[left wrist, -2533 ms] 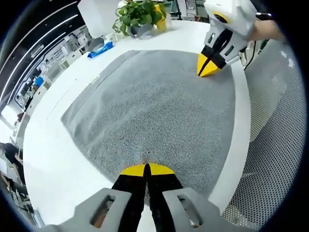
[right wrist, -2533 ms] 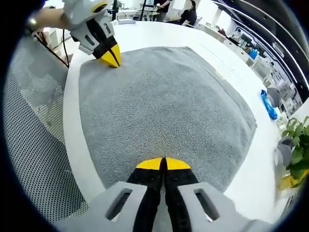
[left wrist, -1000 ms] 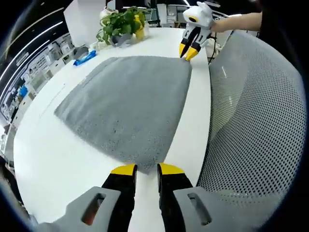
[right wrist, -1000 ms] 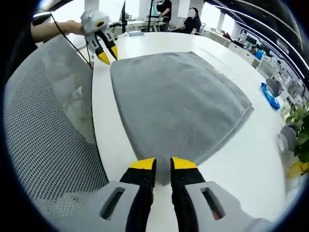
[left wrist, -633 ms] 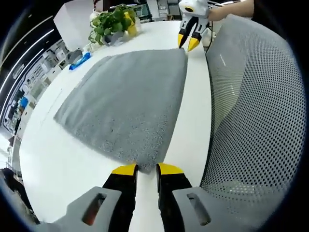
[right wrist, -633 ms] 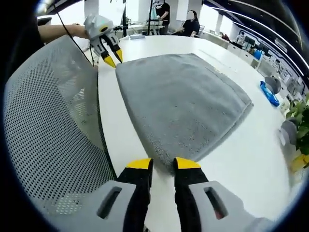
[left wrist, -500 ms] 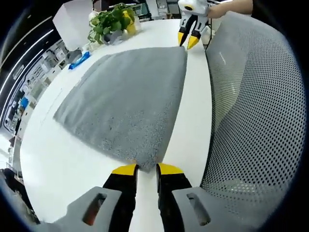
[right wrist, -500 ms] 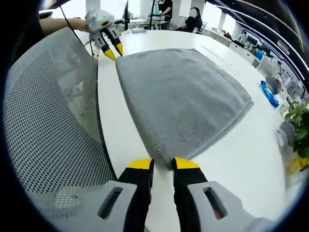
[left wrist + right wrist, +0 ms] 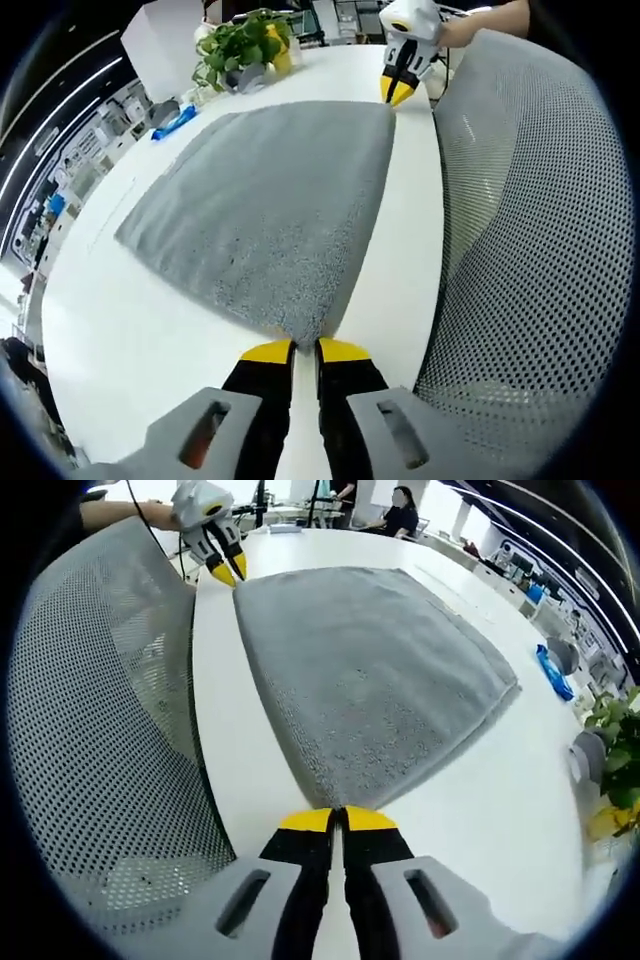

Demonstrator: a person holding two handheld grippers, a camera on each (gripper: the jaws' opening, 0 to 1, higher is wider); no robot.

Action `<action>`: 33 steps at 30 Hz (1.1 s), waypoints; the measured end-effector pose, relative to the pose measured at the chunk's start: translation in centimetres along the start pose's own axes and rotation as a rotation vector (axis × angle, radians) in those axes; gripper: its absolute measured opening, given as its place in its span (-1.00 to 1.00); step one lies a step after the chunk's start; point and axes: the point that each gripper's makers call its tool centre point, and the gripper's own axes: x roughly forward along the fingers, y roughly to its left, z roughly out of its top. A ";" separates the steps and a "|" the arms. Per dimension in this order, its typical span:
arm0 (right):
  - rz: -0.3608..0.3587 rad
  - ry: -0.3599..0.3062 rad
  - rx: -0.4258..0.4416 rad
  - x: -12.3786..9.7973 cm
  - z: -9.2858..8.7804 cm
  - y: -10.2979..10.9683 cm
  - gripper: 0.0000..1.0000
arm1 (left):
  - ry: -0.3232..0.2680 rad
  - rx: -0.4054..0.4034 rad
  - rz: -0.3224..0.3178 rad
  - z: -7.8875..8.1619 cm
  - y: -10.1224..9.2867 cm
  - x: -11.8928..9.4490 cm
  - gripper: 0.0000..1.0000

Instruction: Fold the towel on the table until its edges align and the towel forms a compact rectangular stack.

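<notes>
At the tips: both grippers meet the gray towel at its two near corners.
Left gripper: jaws pressed together on the towel corner just ahead of the yellow fingertips.
Right gripper: jaws pinched on the other near corner, the cloth running out from between them.
Towel: spread flat on the white table, reaching away from both sets of tips.
Beyond the towel: a potted plant and a blue object.
Beside the jaws: a mesh chair back at the table edge.
</notes>
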 end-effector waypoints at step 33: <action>-0.022 -0.588 0.651 -7.1 6.2 -3.9 -1.00 | -0.339 -0.188 0.106 7.6 1.9 -6.0 -0.95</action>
